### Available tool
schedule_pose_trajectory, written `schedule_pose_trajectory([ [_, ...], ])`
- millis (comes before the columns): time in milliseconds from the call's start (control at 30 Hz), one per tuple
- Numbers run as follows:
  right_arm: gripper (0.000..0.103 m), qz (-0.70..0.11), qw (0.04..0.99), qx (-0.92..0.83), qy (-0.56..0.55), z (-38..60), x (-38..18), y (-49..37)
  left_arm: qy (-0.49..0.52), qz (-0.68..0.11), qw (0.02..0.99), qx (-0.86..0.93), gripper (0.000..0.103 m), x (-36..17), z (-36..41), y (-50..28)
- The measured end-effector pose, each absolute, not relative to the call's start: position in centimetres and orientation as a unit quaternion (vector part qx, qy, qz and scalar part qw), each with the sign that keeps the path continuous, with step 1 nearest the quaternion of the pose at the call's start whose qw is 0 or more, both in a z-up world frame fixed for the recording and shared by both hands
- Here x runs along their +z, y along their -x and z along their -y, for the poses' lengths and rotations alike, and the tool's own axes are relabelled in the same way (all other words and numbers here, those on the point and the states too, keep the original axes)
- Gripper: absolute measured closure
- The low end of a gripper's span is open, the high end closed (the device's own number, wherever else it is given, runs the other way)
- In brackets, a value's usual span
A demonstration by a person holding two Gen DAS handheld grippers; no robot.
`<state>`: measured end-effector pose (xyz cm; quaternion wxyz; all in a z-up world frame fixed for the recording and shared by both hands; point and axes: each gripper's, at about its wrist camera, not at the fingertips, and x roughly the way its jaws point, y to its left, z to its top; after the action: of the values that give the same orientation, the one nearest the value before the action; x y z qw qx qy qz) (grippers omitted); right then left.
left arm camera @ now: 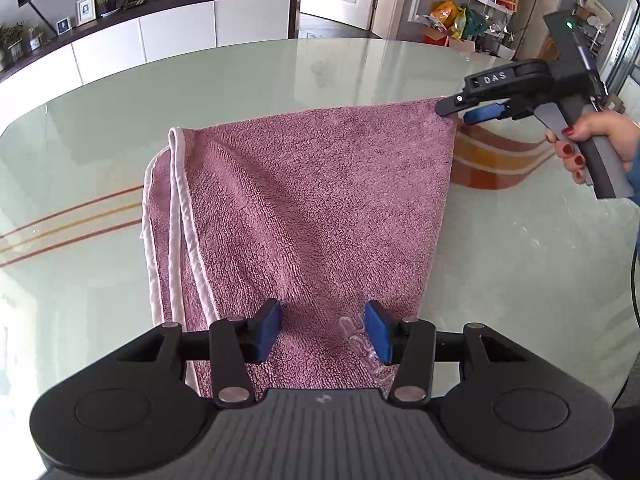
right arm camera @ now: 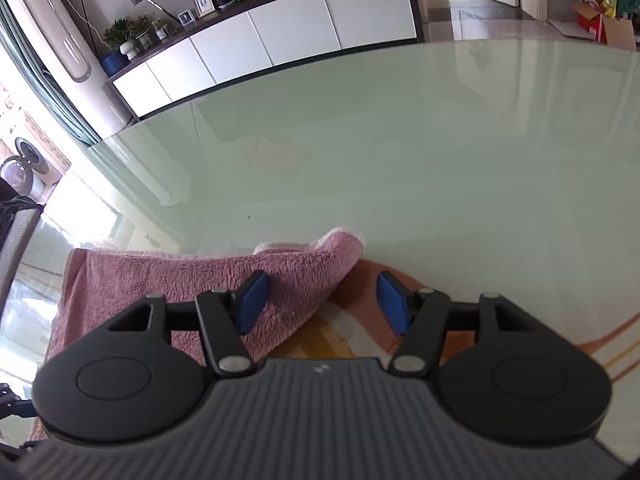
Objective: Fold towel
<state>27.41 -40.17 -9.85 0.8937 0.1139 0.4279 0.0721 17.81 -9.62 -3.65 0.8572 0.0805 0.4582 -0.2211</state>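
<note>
A pink towel (left arm camera: 304,200) lies folded on the glass table (left arm camera: 260,80), its white-trimmed edges (left arm camera: 178,208) stacked along the left side. My left gripper (left arm camera: 323,332) hovers open over the towel's near end, and the blue pads (left arm camera: 268,330) touch no cloth. My right gripper (left arm camera: 460,110) sits at the far right corner of the towel, held by a hand (left arm camera: 588,136). In the right wrist view that corner (right arm camera: 340,248) curls up between the spread fingers of the right gripper (right arm camera: 323,306). Its left pad (right arm camera: 252,304) hangs above the cloth and its right pad stands off the towel.
The table (right arm camera: 400,160) has orange and red stripes (left arm camera: 68,224) under the glass. A white sideboard (left arm camera: 180,36) with frames and plants lines the far wall. A cable (left arm camera: 634,272) hangs at the right edge. Boxes and bags (left arm camera: 452,20) stand beyond the table.
</note>
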Motion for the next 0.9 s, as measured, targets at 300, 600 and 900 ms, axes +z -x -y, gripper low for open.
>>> schedule_pose_trajectory([
  [300, 0.08, -0.433, 0.891, 0.079, -0.111, 39.0, -9.9, -26.6, -0.048, -0.467, 0.869, -0.158, 0.046, -1.9, 4.2, -13.8],
  [600, 0.089, -0.429, 0.891, 0.074, -0.129, 39.9, -9.9, -25.7, 0.002, -0.542, 0.83, -0.132, 0.046, -2.5, 1.2, -10.4],
  [900, 0.089, -0.427, 0.892, 0.074, -0.131, 39.7, -9.9, -25.5, 0.034, -0.546, 0.829, -0.117, 0.048, -3.1, 1.7, -10.4],
])
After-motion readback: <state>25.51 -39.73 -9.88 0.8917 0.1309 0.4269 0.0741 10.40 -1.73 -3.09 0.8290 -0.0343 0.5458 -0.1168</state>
